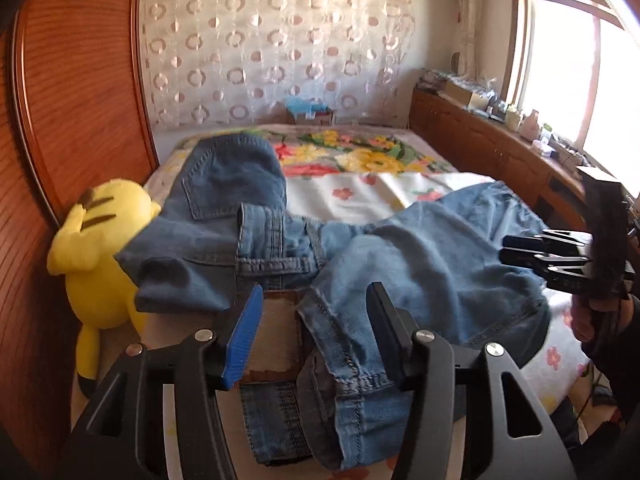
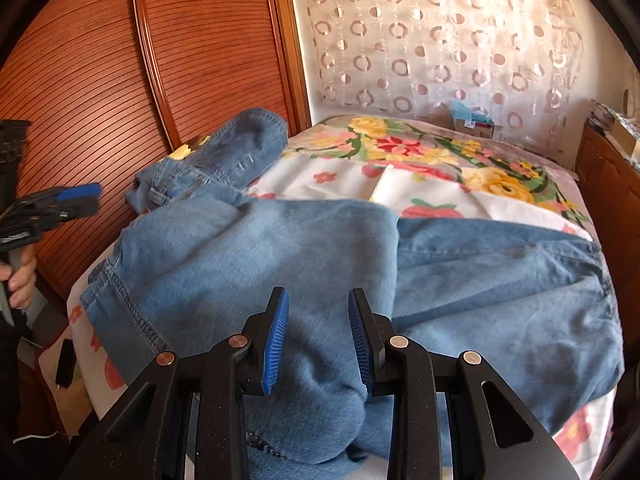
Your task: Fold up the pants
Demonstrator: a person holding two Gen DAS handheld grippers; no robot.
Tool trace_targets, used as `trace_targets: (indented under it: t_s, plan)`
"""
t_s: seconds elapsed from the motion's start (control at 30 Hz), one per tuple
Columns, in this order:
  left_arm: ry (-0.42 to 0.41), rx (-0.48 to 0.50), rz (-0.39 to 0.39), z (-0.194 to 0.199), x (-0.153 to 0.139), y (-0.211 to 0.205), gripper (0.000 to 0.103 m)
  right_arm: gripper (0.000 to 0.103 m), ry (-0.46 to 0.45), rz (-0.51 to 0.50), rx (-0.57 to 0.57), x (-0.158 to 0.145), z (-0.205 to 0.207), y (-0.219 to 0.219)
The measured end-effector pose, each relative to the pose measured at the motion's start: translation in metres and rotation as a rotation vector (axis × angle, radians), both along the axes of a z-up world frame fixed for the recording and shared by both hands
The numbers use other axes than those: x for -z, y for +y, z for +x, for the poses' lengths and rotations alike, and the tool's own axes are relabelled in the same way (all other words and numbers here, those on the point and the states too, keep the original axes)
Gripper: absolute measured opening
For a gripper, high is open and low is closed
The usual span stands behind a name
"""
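Blue denim pants [image 1: 420, 260] lie crumpled across the near end of the bed, one part folded back toward the wardrobe. My left gripper [image 1: 316, 320] is open just above the near hem and seam, its pads clear of the cloth. In the right wrist view the left gripper [image 2: 94, 198] shows at the left edge with nothing in it. My right gripper [image 2: 319, 312] hovers over the wide spread of denim [image 2: 280, 248] with its jaws partly apart. From the left wrist view the right gripper [image 1: 505, 249] sits at the right, with no cloth pinched.
A yellow plush toy [image 1: 100, 248] leans between the bed and the slatted wooden wardrobe [image 1: 80, 100]. The floral bedsheet [image 1: 360, 152] stretches behind the pants. A low wooden cabinet [image 1: 480, 140] with clutter runs under the window. A person's hand [image 1: 584, 320] holds the right gripper.
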State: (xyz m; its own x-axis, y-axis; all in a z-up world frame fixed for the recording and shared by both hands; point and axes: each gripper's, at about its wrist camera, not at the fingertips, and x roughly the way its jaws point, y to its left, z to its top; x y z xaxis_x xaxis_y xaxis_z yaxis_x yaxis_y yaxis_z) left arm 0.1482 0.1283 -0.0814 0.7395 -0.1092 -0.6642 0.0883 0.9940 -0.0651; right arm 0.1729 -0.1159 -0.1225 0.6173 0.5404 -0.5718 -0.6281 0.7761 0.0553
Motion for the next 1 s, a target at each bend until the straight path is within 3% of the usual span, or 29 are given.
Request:
trace_targets:
  t_s: [0.2,0.3,0.4,0.5,0.67,0.7,0.77,0.83,1.0]
  plan:
    - [0.095,0.006,-0.041,0.029,0.031,0.003,0.055,0.032,0.02,0.003,0.001,0.003,0.001,-0.004]
    - [0.101,0.044,-0.058,0.032,0.035,-0.001,0.036,0.032,0.019,0.003,0.009,0.003,0.003,-0.006]
    - [0.107,0.072,-0.019,0.033,0.036,-0.011,0.014,0.032,0.02,0.004,0.024,0.004,0.004,-0.005]
    - [0.054,0.054,0.059,0.029,0.024,-0.016,0.007,0.032,0.02,0.007,0.034,0.004,0.004,-0.003]
    - [-0.094,-0.006,0.083,0.018,-0.036,0.001,0.007,0.032,0.014,0.013,0.034,0.003,0.0,-0.002]
    - [-0.131,-0.015,0.093,0.015,-0.049,0.003,0.01,0.032,0.012,0.013,0.033,0.003,-0.002,-0.001]
    - [-0.134,-0.027,0.13,0.015,-0.055,0.005,0.024,0.032,0.01,0.018,0.032,0.003,-0.004,0.0]
    - [-0.079,-0.032,0.14,0.022,-0.045,0.01,0.056,0.032,0.014,0.023,0.032,0.005,-0.004,-0.002]
    - [0.025,-0.039,0.134,0.028,-0.012,0.017,0.057,0.032,0.02,0.024,0.035,0.006,-0.002,-0.004]
